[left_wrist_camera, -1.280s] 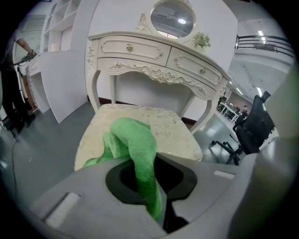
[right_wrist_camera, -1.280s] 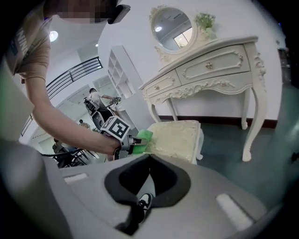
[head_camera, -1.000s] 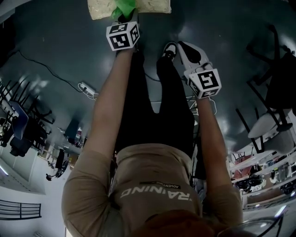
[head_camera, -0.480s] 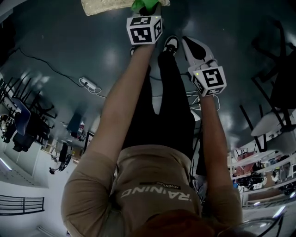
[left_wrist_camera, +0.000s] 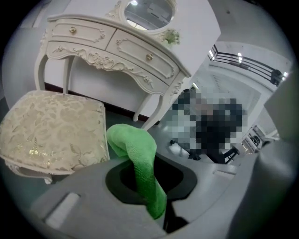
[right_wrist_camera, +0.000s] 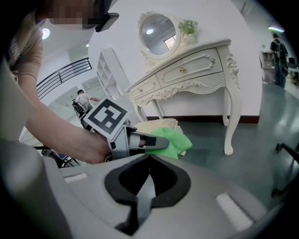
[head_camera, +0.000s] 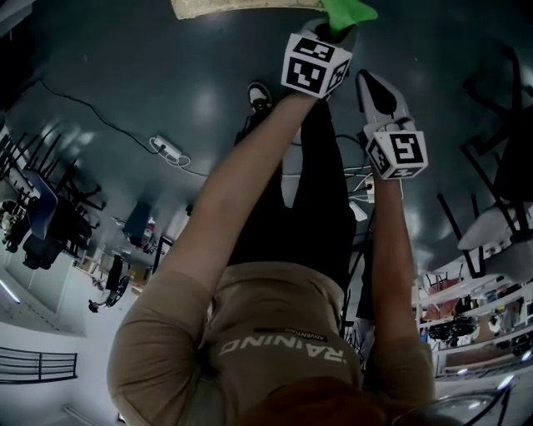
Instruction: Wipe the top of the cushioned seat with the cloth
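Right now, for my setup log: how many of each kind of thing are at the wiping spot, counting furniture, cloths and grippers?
Seat: 1
Dressing table: 1
Mirror: 1
Cloth: 1
Grippers: 2, the left gripper and the right gripper
Total: 6

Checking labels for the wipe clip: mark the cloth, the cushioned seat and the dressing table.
cloth [left_wrist_camera: 140, 154], left gripper view, on the green fold rising out of the jaws.
cushioned seat [left_wrist_camera: 51, 130], left gripper view, middle of its patterned top.
dressing table [right_wrist_camera: 196, 63], right gripper view, right drawer front.
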A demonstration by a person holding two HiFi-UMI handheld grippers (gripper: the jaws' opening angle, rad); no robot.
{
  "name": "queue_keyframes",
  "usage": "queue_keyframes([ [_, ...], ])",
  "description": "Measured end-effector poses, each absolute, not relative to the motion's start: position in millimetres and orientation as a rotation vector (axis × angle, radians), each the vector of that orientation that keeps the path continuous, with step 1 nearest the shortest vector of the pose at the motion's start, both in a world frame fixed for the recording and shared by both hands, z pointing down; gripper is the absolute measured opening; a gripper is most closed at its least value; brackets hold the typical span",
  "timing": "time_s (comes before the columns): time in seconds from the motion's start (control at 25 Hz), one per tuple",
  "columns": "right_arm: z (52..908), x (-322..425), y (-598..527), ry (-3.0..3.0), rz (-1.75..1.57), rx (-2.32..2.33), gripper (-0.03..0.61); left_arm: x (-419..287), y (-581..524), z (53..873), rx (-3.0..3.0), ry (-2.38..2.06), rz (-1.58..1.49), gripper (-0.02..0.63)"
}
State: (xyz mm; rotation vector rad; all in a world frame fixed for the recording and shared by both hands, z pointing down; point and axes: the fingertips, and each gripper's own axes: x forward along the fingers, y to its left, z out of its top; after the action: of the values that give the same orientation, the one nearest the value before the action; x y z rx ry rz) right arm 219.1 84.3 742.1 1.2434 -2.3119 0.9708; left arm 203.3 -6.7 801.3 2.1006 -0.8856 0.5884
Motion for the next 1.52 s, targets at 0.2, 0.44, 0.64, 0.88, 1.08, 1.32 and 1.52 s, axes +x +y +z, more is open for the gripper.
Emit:
queue_keyframes([
  [0.2, 714.3, 197.9, 103.5, -2.317, 0.938, 1.311, 0.002, 173.6, 20.3, 753.6, 2.194, -0.849, 0.557, 0.048],
  [0.44, 640.0, 129.4, 145.5, -2.317, 0.930, 1.305, 0.002, 61.6, 71.2, 667.6, 2.219, -0.962, 0.532, 0.048],
  [0.64, 556.9, 85.9, 147.3, -2.384, 0.823, 1.343, 0.002, -14.9, 90.3, 590.0, 2.265, -1.065, 0.480, 0.048],
  [0.88, 450.6, 36.4, 172.2, -2.422, 0.761, 1.393, 0.002, -74.8, 120.3, 477.4, 2.316, -1.115, 0.417, 0.048],
  [1.08, 349.4, 16.4, 199.2, -2.461, 0.696, 1.408, 0.002, -95.1, 161.1, 364.1, 2.416, -1.118, 0.377, 0.048],
  [1.32, 251.2, 26.1, 220.3, -2.507, 0.592, 1.494, 0.002, -86.5, 197.6, 268.7, 2.524, -1.117, 0.338, 0.048],
  [1.52, 212.6, 41.1, 237.6, -2.557, 0.505, 1.442, 0.002, -67.0, 206.2, 211.3, 2.576, -1.139, 0.298, 0.048],
])
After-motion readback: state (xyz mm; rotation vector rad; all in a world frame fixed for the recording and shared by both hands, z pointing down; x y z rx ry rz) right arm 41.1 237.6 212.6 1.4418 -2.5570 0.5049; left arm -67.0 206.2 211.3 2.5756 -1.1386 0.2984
